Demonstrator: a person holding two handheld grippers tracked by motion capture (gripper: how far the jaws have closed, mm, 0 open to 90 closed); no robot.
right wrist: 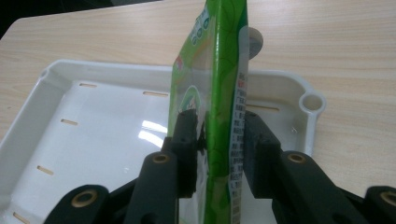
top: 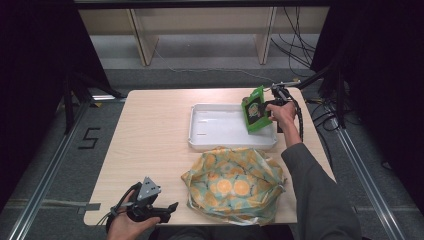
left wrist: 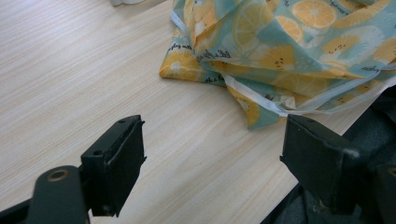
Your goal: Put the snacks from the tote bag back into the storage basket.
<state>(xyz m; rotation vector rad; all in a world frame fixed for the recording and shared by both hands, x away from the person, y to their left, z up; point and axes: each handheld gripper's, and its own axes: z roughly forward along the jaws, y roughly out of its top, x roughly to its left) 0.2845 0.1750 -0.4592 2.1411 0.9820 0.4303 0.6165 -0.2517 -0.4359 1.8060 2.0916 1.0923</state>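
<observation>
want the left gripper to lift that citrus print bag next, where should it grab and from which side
Grip the white-edged fold of the fabric bag that sticks out toward the open left gripper, coming in low from the table's near-left side. That loose flap lies thin and flat, so the jaws could likely close around it.

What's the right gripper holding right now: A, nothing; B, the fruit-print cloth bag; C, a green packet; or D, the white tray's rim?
C: the right gripper is shut on the green packet, held edge-up above the white tray; the cloth bag lies untouched on the table.
</observation>
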